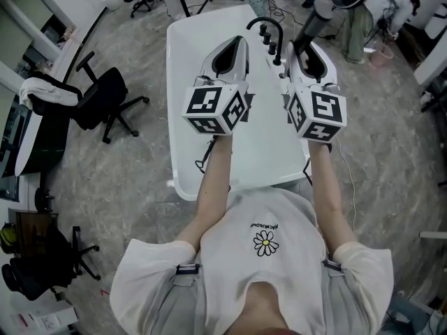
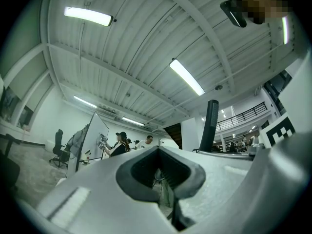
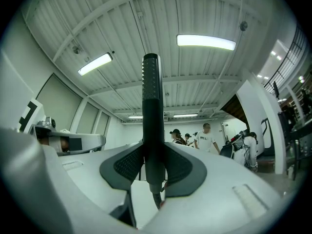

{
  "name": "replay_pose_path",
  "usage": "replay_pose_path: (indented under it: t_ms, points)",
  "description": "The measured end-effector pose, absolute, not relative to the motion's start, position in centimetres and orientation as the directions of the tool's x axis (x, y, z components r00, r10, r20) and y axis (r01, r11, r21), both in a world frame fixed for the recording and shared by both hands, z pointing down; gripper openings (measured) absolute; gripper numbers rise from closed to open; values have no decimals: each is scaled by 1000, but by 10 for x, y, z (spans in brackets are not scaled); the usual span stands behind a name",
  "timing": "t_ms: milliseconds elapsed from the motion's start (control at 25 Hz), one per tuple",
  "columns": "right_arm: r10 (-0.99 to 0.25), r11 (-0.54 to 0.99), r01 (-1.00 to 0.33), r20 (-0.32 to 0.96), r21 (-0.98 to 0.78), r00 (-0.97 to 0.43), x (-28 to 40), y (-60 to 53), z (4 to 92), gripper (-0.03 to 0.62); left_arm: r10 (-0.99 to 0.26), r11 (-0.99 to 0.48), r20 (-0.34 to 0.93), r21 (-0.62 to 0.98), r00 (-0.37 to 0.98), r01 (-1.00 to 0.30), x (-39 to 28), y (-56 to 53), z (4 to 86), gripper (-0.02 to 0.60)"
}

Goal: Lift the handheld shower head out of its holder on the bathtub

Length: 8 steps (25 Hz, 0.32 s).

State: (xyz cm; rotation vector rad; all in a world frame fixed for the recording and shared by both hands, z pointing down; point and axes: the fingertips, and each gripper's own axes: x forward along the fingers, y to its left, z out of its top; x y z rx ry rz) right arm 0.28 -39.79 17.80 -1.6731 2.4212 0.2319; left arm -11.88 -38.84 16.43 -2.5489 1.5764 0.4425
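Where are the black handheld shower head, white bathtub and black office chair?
black handheld shower head (image 3: 151,111): right gripper view, handle.
white bathtub (image 1: 202,47): head view, bare surface.
black office chair (image 1: 105,95): head view, seat.

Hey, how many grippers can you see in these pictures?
2. The left gripper is over the white bathtub, jaws apart and empty. The right gripper, beside it, is shut on the black shower head.

- Head view: from above the person, facing steeply down on left tongs (image 1: 234,47) and right tongs (image 1: 307,51) over the white surface (image 1: 187,82), floor (image 1: 126,173) all round.
- Left gripper view: riding on the left tongs, looking along the jaws, tipped up to the ceiling (image 2: 146,48).
- Right gripper view: likewise on the right tongs, shower head (image 3: 151,111) very near, dead centre.
- Shared by both gripper views: ceiling, distant people (image 2: 117,146), shower head.
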Motion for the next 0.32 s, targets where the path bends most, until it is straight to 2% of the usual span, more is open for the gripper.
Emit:
replay_pose_path:
  t_ms: [320]
  points:
    - [-904, 348, -937, -253, 36, -345, 7, -397, 175, 143, -862, -450, -291, 62, 415, -891, -116, -391, 169, 0]
